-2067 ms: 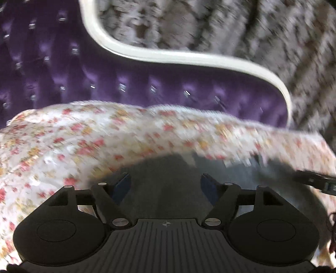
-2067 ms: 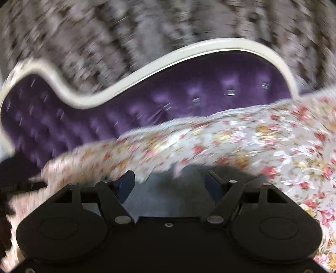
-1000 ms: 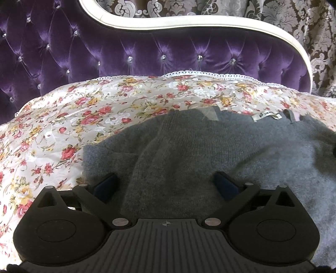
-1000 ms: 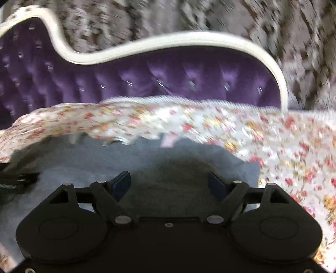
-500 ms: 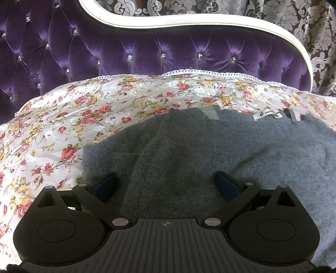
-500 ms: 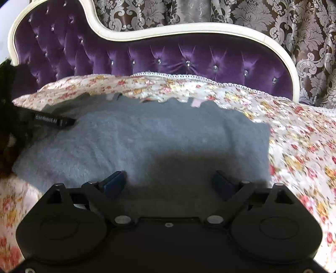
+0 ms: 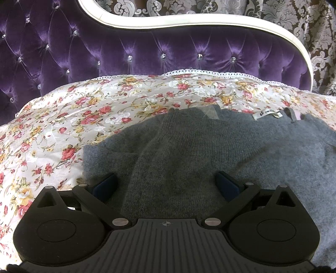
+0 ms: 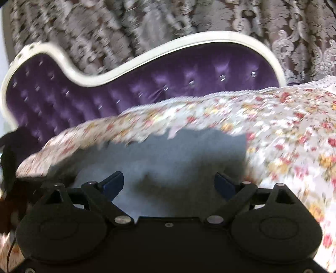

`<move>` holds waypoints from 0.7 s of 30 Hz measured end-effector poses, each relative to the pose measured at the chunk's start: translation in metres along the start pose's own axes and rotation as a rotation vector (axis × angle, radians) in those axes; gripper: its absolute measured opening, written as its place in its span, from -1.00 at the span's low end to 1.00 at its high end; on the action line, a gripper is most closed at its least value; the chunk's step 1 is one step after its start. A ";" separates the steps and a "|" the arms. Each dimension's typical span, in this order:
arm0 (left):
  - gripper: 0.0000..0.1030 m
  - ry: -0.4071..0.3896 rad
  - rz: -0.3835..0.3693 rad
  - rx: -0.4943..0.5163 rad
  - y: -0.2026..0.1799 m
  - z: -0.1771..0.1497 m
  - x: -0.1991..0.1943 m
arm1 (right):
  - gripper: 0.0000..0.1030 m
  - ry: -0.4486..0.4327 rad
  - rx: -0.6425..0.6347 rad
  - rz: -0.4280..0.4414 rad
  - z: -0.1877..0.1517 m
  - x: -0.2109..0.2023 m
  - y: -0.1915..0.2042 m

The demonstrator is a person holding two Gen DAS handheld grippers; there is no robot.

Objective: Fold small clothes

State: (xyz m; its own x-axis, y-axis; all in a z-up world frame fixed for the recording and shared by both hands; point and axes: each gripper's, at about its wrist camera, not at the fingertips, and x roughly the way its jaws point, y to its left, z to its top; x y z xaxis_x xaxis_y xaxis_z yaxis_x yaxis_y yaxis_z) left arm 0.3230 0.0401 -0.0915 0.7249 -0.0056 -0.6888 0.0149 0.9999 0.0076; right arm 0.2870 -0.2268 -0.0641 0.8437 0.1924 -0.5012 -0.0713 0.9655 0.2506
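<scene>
A grey knit sweater [image 7: 189, 151] lies flat on a floral bedspread [image 7: 63, 126], with a white neck label [image 7: 266, 114] at its far edge. My left gripper [image 7: 166, 184] hovers over the sweater's left part, jaws wide apart, nothing pinched between the blue pads [image 7: 105, 185]. In the blurred right wrist view the same grey sweater [image 8: 178, 157] lies under my right gripper [image 8: 169, 182], which is open with nothing between its fingers. The sweater's right edge [image 8: 245, 147] runs straight against the floral cloth.
A purple tufted headboard [image 7: 147, 48] with a white curved frame [image 7: 189, 20] rises behind the bed; patterned curtains [image 8: 147, 25] hang beyond it. Floral bedspread [image 8: 294, 136] stretches to the right of the sweater. A dark shape [image 8: 10, 163] sits at the left edge of the right wrist view.
The right wrist view has swung and tilted, now blurred, with the headboard slanting; its jaws stand wider than a second ago. The left wrist view is unchanged.
</scene>
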 end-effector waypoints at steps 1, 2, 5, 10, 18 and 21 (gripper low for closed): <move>1.00 -0.002 0.000 0.000 0.000 0.000 0.000 | 0.71 0.000 0.021 0.003 0.006 0.005 -0.007; 1.00 -0.003 0.000 0.000 0.000 -0.001 -0.001 | 0.43 0.004 0.040 0.011 0.011 0.010 -0.013; 1.00 -0.006 0.000 -0.001 0.000 -0.001 -0.001 | 0.07 0.030 0.038 0.013 0.023 0.031 -0.024; 1.00 -0.010 -0.001 -0.002 0.000 -0.002 -0.002 | 0.07 0.058 -0.029 -0.007 0.031 0.058 -0.024; 1.00 -0.019 -0.001 0.000 0.000 -0.003 -0.003 | -0.73 0.118 -0.321 -0.082 0.022 0.078 0.019; 1.00 -0.015 -0.002 -0.001 0.000 -0.003 -0.003 | -0.71 0.106 -0.190 -0.177 0.029 0.084 -0.008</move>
State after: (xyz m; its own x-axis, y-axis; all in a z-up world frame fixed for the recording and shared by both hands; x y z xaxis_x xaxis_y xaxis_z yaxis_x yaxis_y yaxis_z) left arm 0.3190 0.0402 -0.0913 0.7349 -0.0074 -0.6781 0.0154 0.9999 0.0058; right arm 0.3739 -0.2235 -0.0837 0.7919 0.0254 -0.6101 -0.0346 0.9994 -0.0033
